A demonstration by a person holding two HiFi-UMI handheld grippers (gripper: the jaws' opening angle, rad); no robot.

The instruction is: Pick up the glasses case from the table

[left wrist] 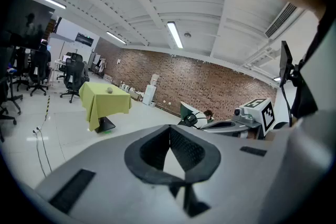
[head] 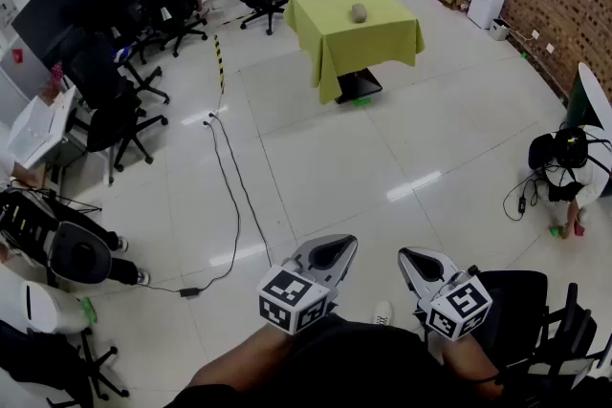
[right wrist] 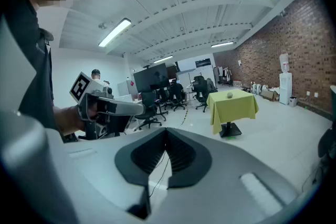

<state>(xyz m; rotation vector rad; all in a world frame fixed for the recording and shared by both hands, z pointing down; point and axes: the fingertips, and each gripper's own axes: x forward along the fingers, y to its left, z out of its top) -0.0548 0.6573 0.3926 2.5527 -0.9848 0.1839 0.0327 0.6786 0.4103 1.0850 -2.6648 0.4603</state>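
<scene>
Yellow-green cloth covers one table (head: 368,43) at 12 o'clock in the head view, and one grey glasses case (head: 359,12) lies near the middle of its top, well apart from both grippers. Left gripper (head: 335,250) and right gripper (head: 419,260), at 6 o'clock, each bear one black-and-white marker cube (head: 294,296) and have their jaws closed tip to tip on nothing. Open tiled floor (head: 325,167) lies between them and the table, edged by two cables (head: 229,179) and office chairs (head: 115,110) from 9 to 11 o'clock.
</scene>
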